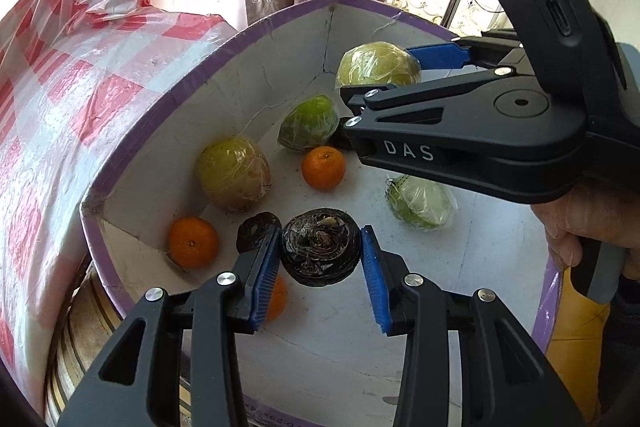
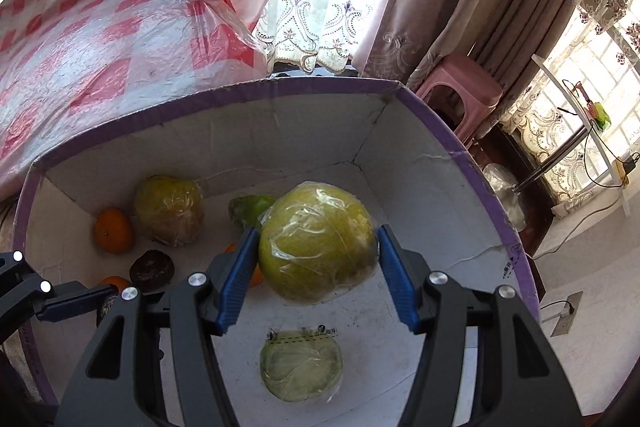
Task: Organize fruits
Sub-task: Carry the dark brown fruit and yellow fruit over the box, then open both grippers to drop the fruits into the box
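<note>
My left tongs (image 1: 320,259) are clenched on a dark, wrinkled round fruit (image 1: 320,251), both blue pads pressed to its sides, holding it over the white floor of the purple-rimmed cardboard box (image 1: 172,99). My right tongs (image 2: 318,259) grip a large yellow-green citrus wrapped in clear film (image 2: 318,241), its flanks touching both pads, above the middle of the same box.

Inside the box, a second dark fruit (image 1: 256,231) lies just beside the one I hold, on its left, with an orange (image 1: 193,243) further left in the near corner. Another orange (image 1: 323,167) sits toward the box's centre, and a third orange (image 1: 276,297) shows partly behind my left tongs' finger. A brownish-yellow wrapped citrus (image 1: 234,173) rests near the left wall; a green wrapped fruit (image 1: 309,123) lies deeper toward the far corner. A pale green wrapped fruit (image 2: 301,365) sits on the box floor below the citrus in my right tongs.

In the left wrist view, a hand (image 1: 580,227) grips the right tool's handle at the box's right edge. A red-and-white checked plastic sheet (image 1: 80,67) lies against the box's left wall outside. Beyond the far corner hang curtains (image 2: 420,7), with a pink stool (image 2: 460,95) just past the rim.
</note>
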A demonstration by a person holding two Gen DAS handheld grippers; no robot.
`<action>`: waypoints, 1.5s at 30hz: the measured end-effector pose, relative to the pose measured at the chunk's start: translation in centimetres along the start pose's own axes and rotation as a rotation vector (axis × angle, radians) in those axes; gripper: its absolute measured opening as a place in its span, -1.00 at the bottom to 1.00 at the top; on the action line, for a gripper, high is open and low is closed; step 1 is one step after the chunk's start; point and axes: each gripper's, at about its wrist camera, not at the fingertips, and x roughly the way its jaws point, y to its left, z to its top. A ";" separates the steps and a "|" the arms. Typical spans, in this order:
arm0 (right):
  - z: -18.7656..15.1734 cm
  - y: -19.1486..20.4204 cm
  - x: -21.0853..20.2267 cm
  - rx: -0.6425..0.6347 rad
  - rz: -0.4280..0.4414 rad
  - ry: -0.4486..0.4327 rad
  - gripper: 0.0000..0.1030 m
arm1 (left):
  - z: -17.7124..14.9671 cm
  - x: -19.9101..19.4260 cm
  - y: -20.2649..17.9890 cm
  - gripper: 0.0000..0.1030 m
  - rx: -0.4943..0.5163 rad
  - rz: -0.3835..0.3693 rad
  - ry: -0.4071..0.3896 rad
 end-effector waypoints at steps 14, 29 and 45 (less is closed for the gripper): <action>0.3 -0.5 1.7 -0.180 -0.161 0.076 0.17 | 1.0 2.6 -2.0 -0.24 0.067 0.086 0.098; -0.7 -0.2 3.0 -0.245 -0.207 0.135 0.18 | 2.2 4.3 -3.2 -0.23 0.173 0.147 0.124; -1.0 -0.7 3.4 -0.211 -0.241 0.129 0.39 | 2.2 3.6 -2.4 0.41 0.128 0.127 0.081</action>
